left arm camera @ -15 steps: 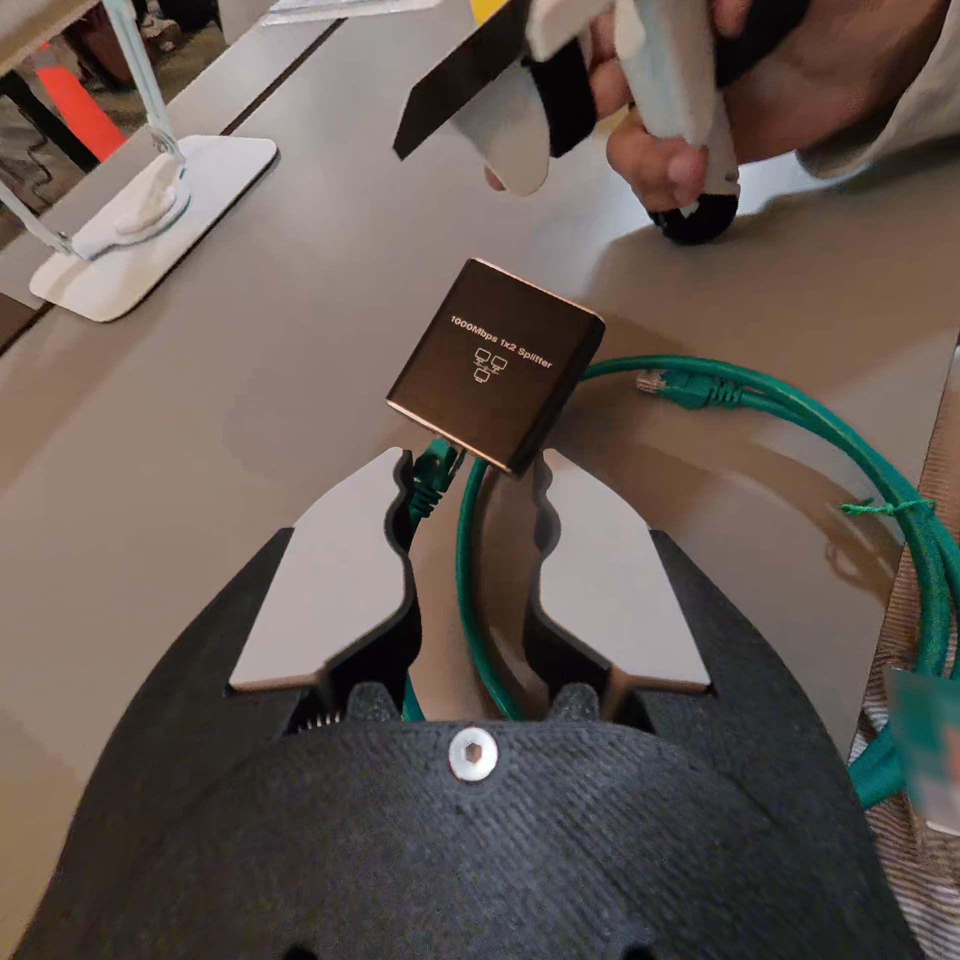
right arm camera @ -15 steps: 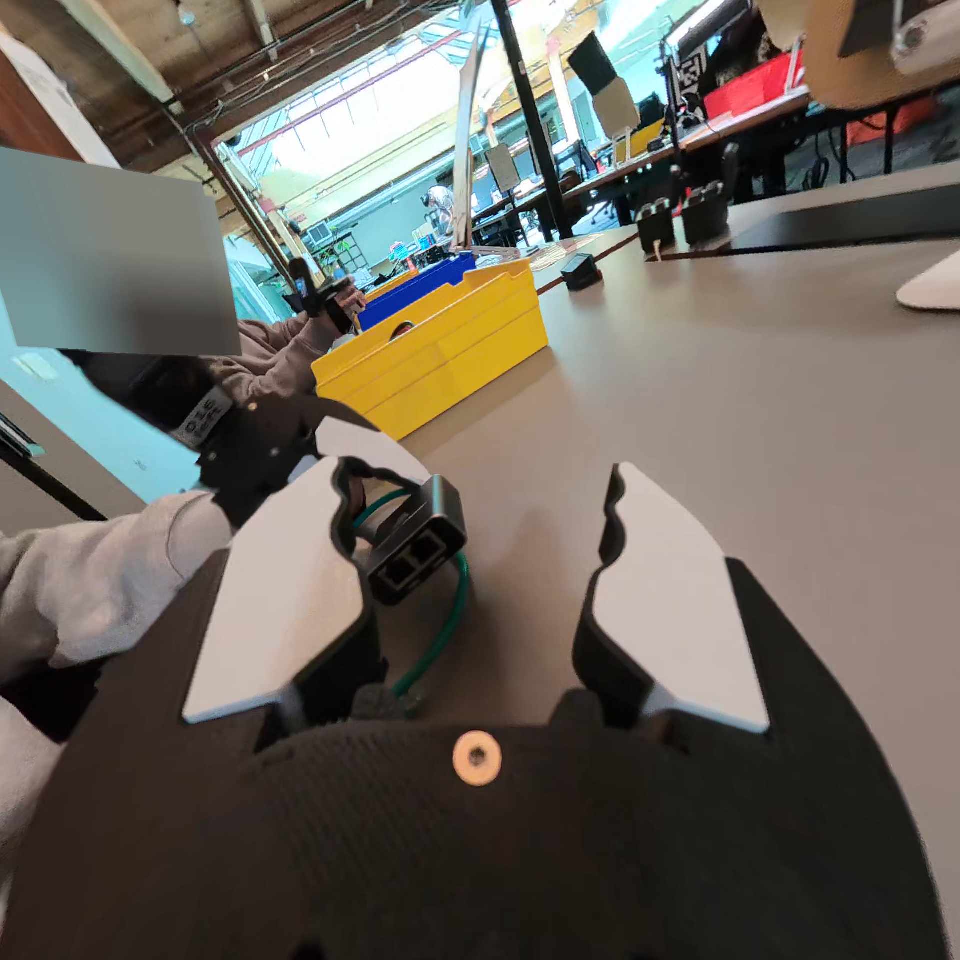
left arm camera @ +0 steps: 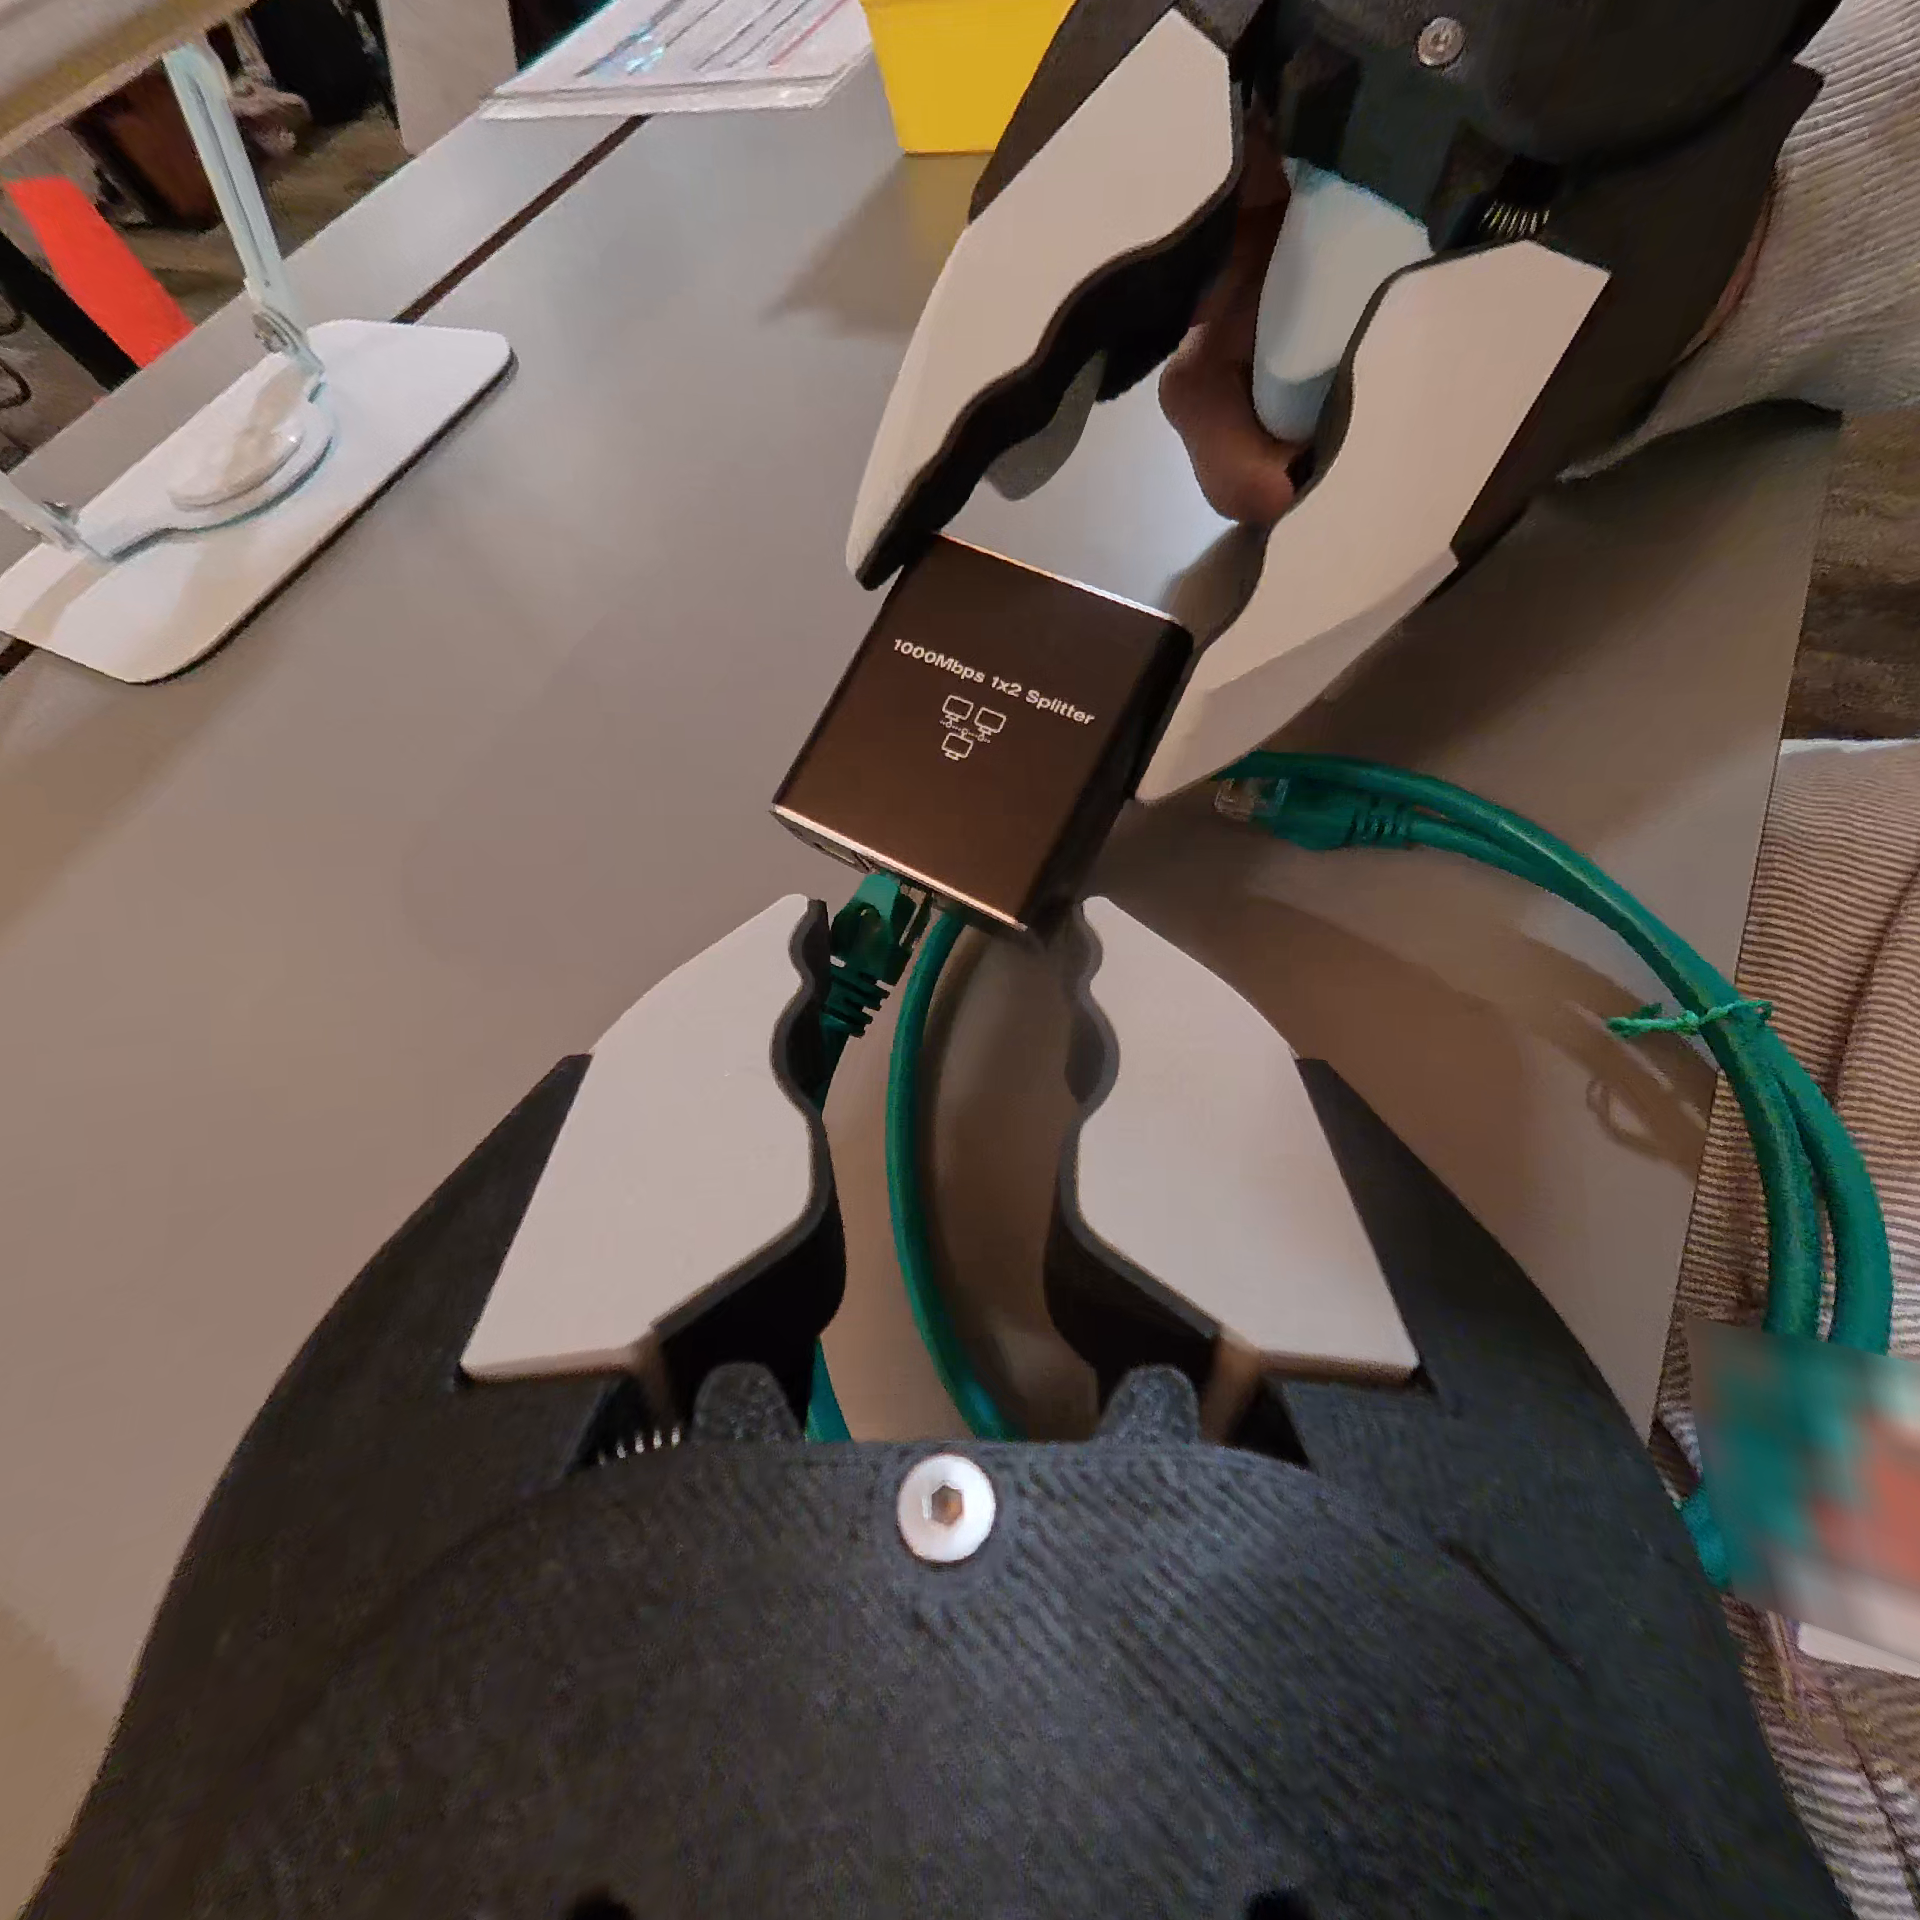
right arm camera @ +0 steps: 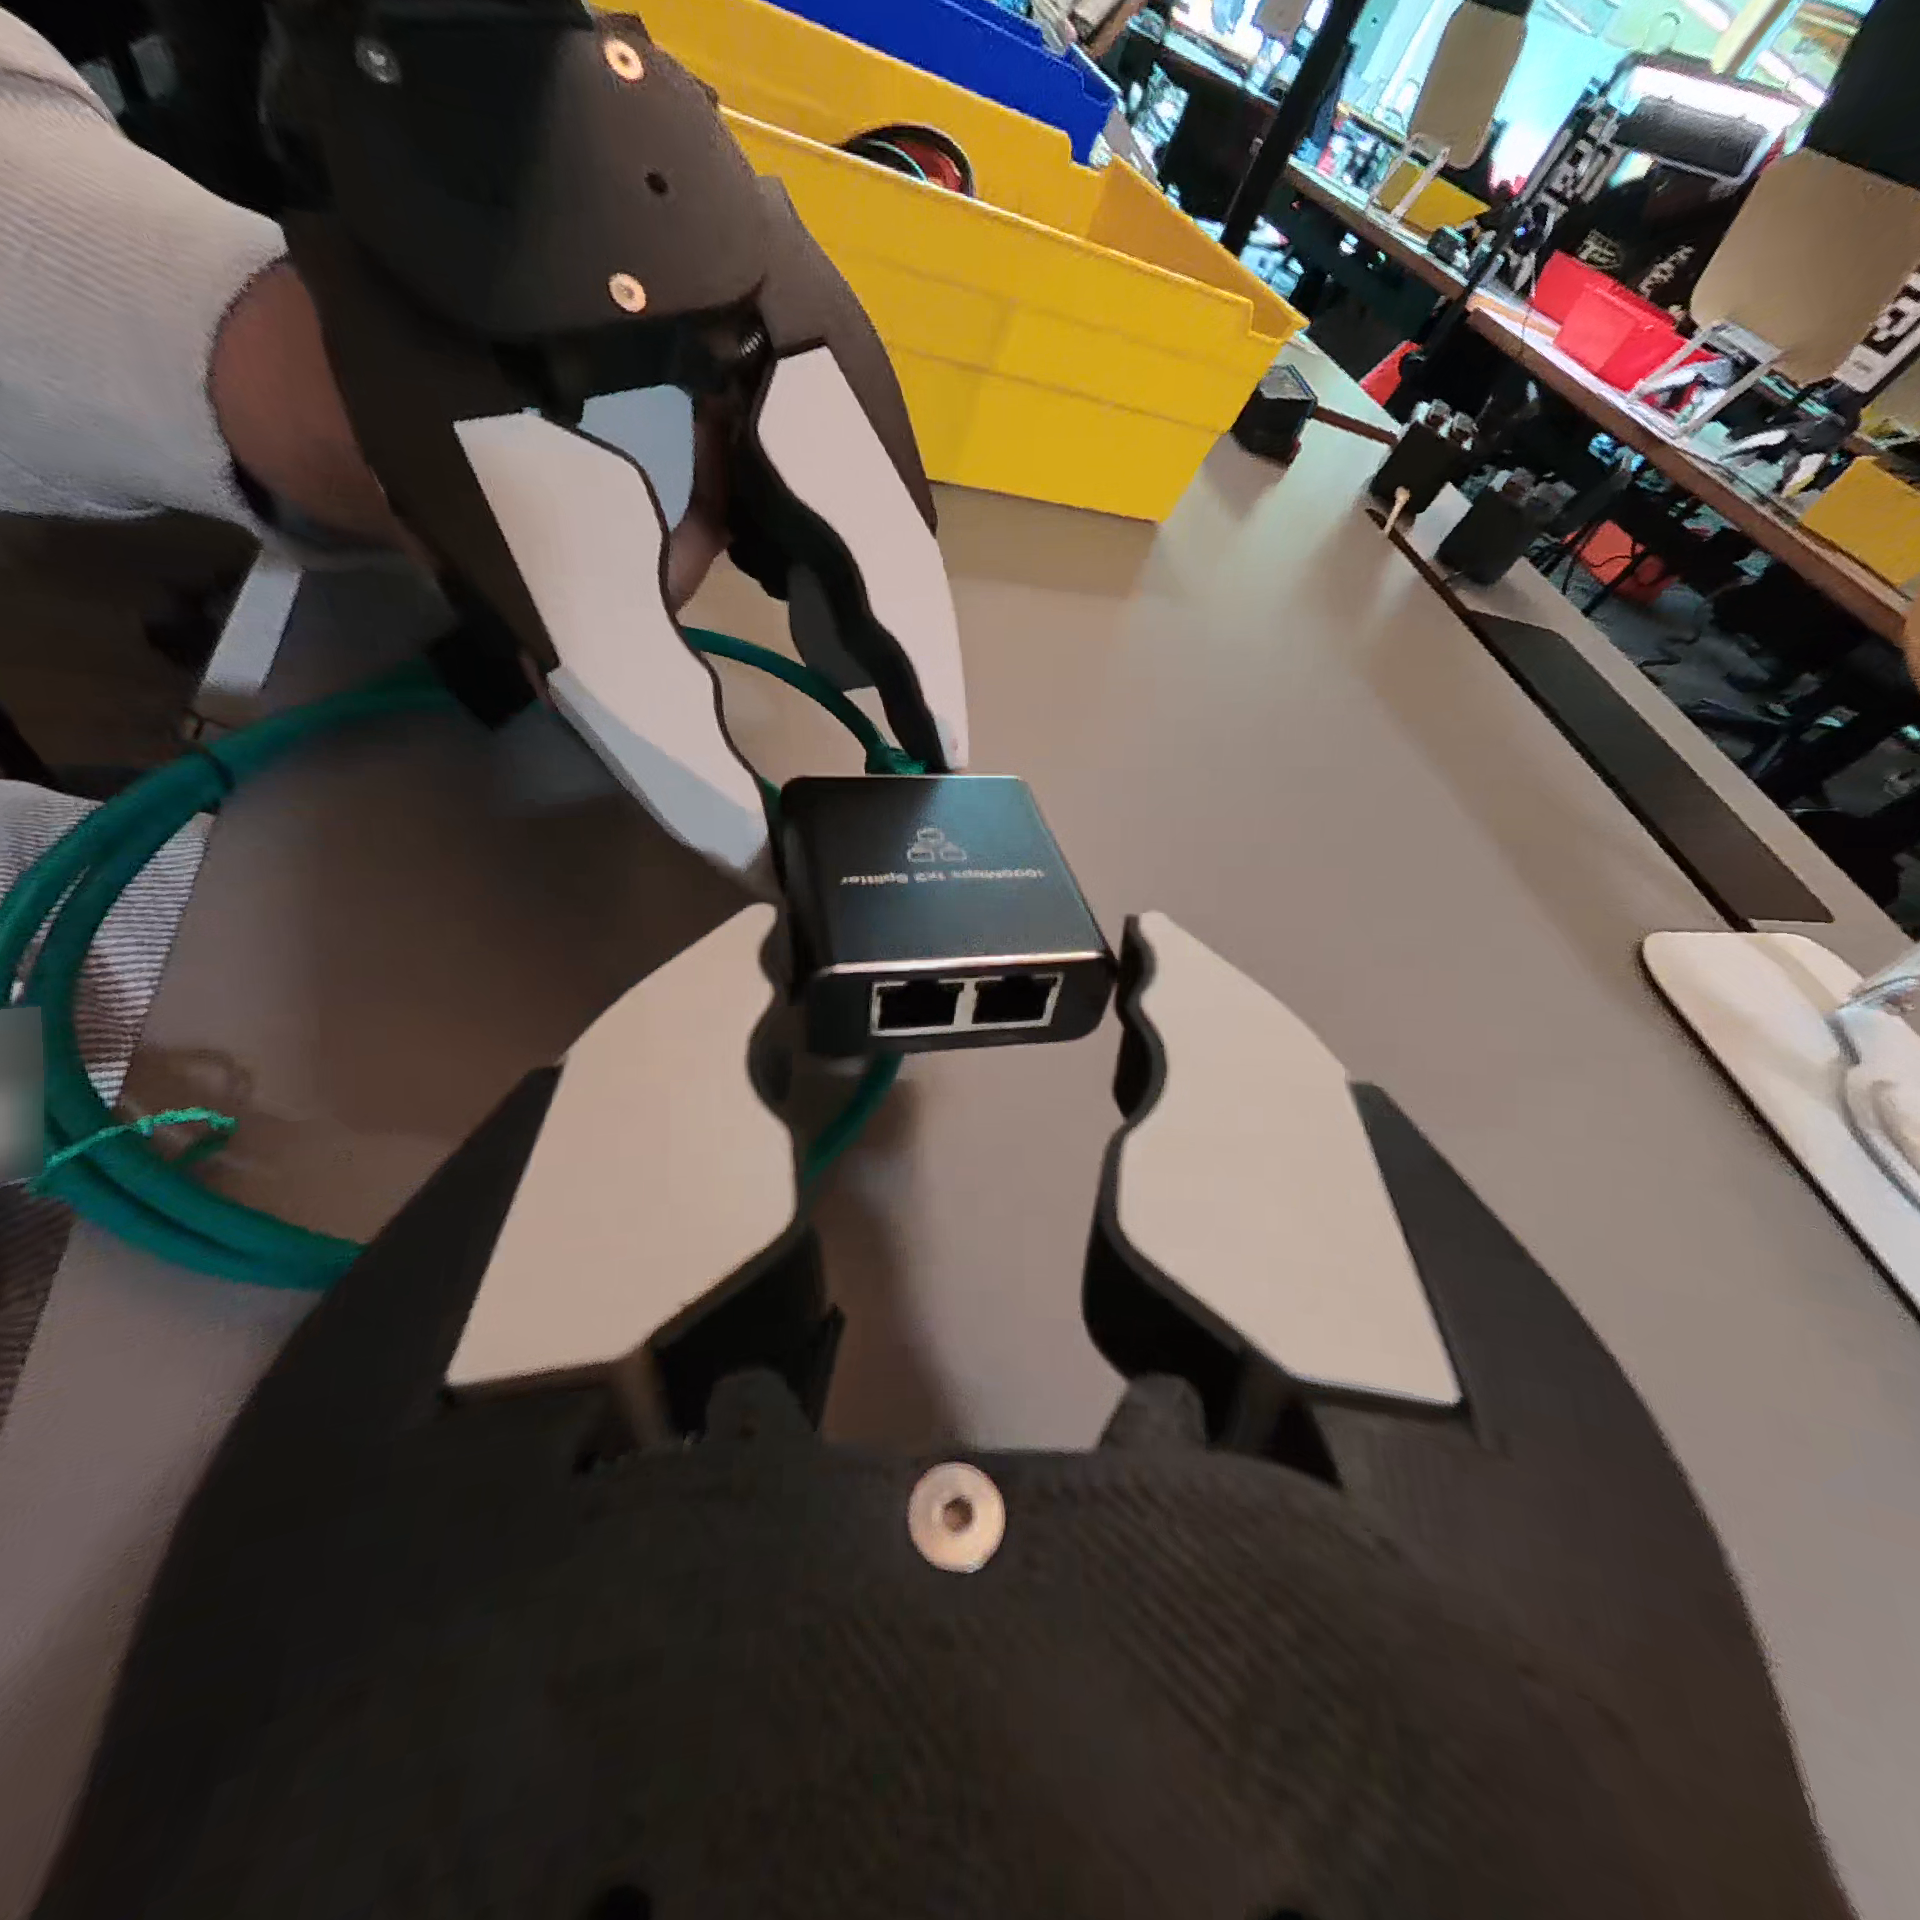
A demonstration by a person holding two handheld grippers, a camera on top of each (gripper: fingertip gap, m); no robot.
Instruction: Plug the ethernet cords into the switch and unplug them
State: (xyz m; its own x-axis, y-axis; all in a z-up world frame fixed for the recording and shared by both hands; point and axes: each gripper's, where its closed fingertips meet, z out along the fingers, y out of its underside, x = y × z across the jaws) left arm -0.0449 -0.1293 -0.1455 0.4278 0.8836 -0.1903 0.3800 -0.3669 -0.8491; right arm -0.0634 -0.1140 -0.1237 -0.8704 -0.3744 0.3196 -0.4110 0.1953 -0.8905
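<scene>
Beside the switch, left gripper: the left gripper (left arm camera: 940, 914) is reaching in from the single-port end, its fingers spread with a clear gap and pinching nothing; a green cord is running between them.
Switch: the switch (left arm camera: 987, 727), a small black box, is sitting near the middle of the grey surface (left arm camera: 416, 831), seemingly tilted up at its single-port end.
Right gripper: the right gripper (right arm camera: 940, 977) is flanking the switch at its two-port end, fingers spread either side of the casing; whether the fingertips are touching it cannot be told.
Plugged cord: one green plug (left arm camera: 868, 951) is sitting at the switch's single-port end, apparently inserted; how deep cannot be told.
Free plug: a second green plug (left arm camera: 1262, 802) is lying just beside the switch, unplugged.
Ports: both ports (right arm camera: 966, 1003) on the end facing the right gripper are standing empty.
Cord bundle: the coiled cord bundle (left arm camera: 1787, 1122) is trailing off the surface edge, well beyond the switch.
Risk, slip: the right fingers, closing off-centre on the smooth casing, are likely to twist or squirt the switch away.
Risk, snag: the cord looping between the left fingers is liable to be pinched, dragging the switch.
Risk, latch: pulling the plug without pressing its clip is likely to strain the port.
</scene>
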